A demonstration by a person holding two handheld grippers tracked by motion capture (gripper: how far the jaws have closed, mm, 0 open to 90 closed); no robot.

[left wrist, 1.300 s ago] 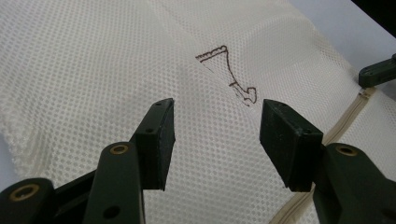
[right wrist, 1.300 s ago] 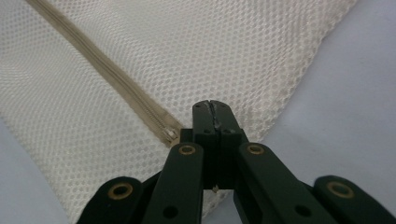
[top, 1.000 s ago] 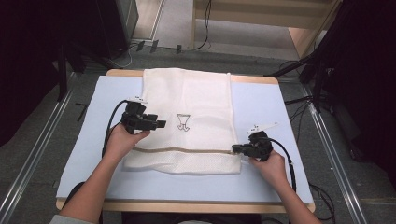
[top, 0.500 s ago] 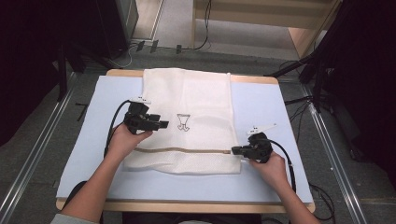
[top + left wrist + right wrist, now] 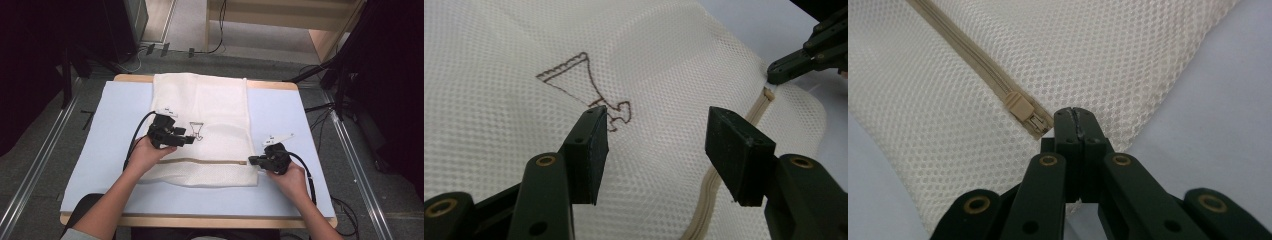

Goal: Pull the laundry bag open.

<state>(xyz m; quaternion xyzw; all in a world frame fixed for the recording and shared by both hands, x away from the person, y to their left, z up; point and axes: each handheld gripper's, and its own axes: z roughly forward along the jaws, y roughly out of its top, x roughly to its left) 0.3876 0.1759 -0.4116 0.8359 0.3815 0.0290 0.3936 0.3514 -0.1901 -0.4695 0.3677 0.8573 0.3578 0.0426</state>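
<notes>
A white mesh bag [image 5: 210, 100] lies flat on a pale blue mat [image 5: 112, 115]. It has a brown embroidered emblem [image 5: 574, 75] and a beige zipper [image 5: 968, 52] across its near part. My left gripper [image 5: 189, 141] hovers over the bag just left of the emblem [image 5: 196, 131]. It is open, its jaws have just widened a little, and only mesh lies below them [image 5: 654, 125]. My right gripper [image 5: 251, 160] is at the bag's right edge. It is shut on the mesh beside the zipper pull [image 5: 1020, 105], with its tips [image 5: 1075, 112] pressed together.
The mat covers a wooden table [image 5: 200, 221] and shows bare on both sides of the bag. Cables [image 5: 320, 107] and dark equipment stand on the floor beyond the table's far and right edges. The right gripper's tip [image 5: 776, 75] appears far off in the left gripper view.
The left hand has carried its gripper a little to the right over the bag, nearer the emblem. The right gripper has stayed put.
</notes>
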